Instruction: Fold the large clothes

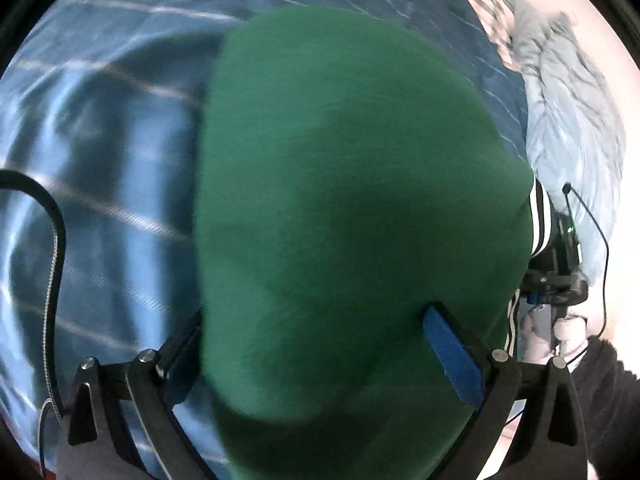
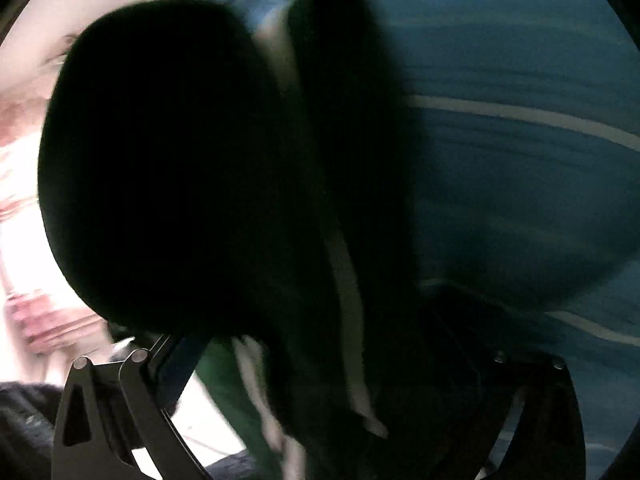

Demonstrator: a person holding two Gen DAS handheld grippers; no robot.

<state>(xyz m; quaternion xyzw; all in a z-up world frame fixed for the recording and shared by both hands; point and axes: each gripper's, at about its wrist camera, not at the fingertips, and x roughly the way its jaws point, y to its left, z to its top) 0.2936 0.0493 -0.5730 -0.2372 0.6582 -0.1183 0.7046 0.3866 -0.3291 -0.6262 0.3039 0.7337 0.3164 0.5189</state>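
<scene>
A large green garment [image 1: 352, 184] hangs in front of the left wrist camera and fills most of the view. My left gripper [image 1: 316, 344] has its jaws spread wide, with green cloth bulging between the blue pads [image 1: 452, 356]; where the cloth is pinched is hidden. In the right wrist view the same garment [image 2: 168, 168] looks almost black, with white stripes [image 2: 348, 292] running down a fold. My right gripper [image 2: 320, 392] is buried in that cloth; its right finger is covered. The right gripper also shows in the left wrist view [image 1: 556, 272], at the garment's striped edge.
A blue bedspread with thin white lines [image 1: 100, 152] lies under everything and shows on the right [image 2: 520, 160]. A crumpled pale blue-grey cloth [image 1: 568, 112] lies at the far right. A patterned cloth [image 1: 492, 16] lies at the top. A black cable [image 1: 56, 248] loops on the left.
</scene>
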